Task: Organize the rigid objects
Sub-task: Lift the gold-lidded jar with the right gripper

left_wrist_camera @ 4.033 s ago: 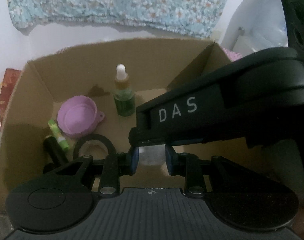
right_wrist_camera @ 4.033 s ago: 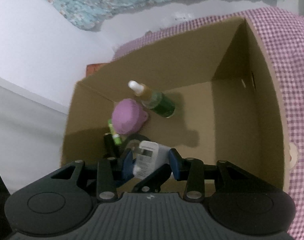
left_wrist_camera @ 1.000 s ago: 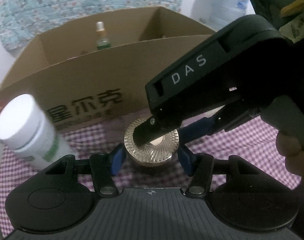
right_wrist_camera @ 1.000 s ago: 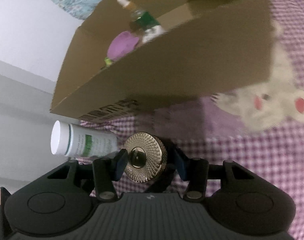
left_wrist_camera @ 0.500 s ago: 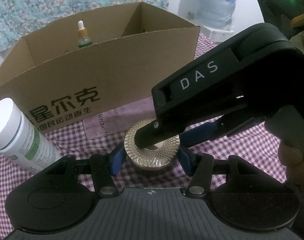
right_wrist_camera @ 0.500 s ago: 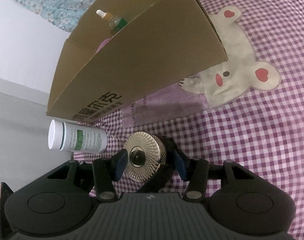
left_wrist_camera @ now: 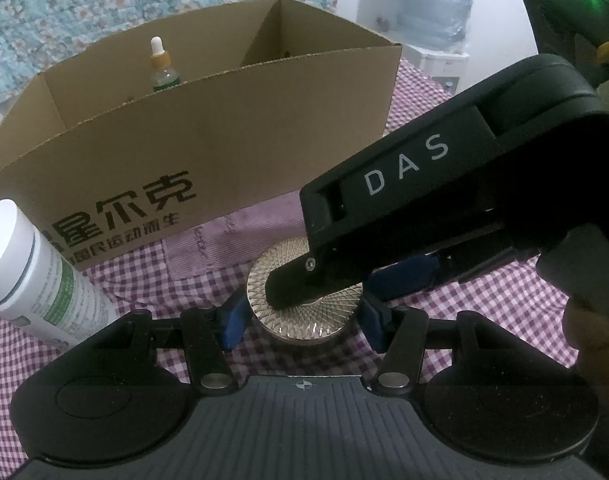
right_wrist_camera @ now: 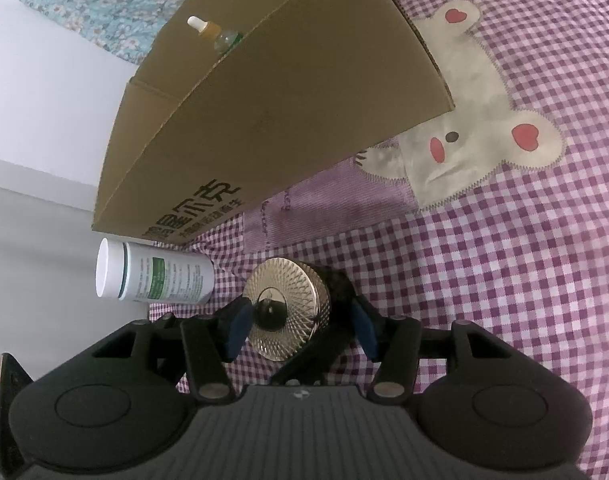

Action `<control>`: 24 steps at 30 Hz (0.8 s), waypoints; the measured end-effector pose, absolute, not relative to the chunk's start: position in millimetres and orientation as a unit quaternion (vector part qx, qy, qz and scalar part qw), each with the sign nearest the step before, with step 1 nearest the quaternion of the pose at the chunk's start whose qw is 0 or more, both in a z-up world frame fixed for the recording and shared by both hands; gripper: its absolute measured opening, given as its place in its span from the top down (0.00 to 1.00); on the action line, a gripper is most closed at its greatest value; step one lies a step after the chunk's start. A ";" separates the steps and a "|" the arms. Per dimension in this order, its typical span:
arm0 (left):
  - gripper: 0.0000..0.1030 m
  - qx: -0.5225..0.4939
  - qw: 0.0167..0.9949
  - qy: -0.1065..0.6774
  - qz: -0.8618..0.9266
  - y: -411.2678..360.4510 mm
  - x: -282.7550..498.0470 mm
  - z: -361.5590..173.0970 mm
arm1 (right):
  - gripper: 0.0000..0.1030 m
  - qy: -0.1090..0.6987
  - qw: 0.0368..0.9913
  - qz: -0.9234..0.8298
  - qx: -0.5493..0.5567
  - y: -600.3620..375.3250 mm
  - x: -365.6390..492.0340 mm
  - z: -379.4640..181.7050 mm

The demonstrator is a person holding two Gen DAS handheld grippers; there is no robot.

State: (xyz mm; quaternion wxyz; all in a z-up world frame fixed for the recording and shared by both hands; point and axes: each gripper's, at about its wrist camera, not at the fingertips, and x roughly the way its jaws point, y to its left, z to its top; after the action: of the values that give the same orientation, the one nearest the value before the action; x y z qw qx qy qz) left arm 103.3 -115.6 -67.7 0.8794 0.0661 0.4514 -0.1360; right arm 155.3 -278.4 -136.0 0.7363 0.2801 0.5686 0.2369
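Your left gripper (left_wrist_camera: pixel 304 318) brackets the gold jar (left_wrist_camera: pixel 304 308), pads not clearly pinching; your right gripper (right_wrist_camera: pixel 300 326) straddles it too, spread wide. It sits on the checked cloth (right_wrist_camera: pixel 504 260); the box (left_wrist_camera: pixel 224 140) waits at twelve o'clock.

Purple-and-white checked cloth (right_wrist_camera: pixel 504 280) covering the surface beneath and beyond the claw. Beige bear appliqué (right_wrist_camera: pixel 464 144) with red heart ears, ahead and to the right of the right claw. Teal floral fabric (left_wrist_camera: pixel 84 4) hanging at the far back, ahead of the left claw. Water-dispenser bottle (left_wrist_camera: pixel 444 4), far ahead and right. White wall (right_wrist_camera: pixel 44 92), to the left.
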 end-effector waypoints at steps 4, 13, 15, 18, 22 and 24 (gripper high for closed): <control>0.46 0.063 0.876 0.457 -0.139 -117.7 101.2 -67.0 | 0.44 0.573 0.732 0.233 0.285 -280.7 150.8 -135.8; 0.46 0.065 0.873 0.460 -0.150 -118.6 95.5 -67.9 | 0.44 0.577 0.726 0.229 0.296 -285.5 140.0 -136.1; 0.46 0.067 0.873 0.459 -0.150 -119.7 95.9 -68.3 | 0.44 0.576 0.726 0.227 0.299 -287.2 139.7 -136.9; 0.46 0.070 0.873 0.458 -0.150 -121.5 96.8 -69.1 | 0.44 0.576 0.727 0.225 0.299 -287.3 139.8 -137.2; 0.45 0.067 0.874 0.457 -0.150 -121.6 99.9 -70.1 | 0.44 0.577 0.726 0.224 0.299 -286.0 139.8 -138.5; 0.45 0.066 0.874 0.457 -0.150 -121.9 101.1 -70.4 | 0.44 0.577 0.726 0.225 0.301 -285.4 140.9 -139.4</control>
State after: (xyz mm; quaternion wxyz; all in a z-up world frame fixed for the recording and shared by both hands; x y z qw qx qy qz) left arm 101.1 -121.9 -70.4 0.8743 0.0664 0.4569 -0.1497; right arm 140.9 -285.4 -139.4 0.7256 0.3008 0.5767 0.2245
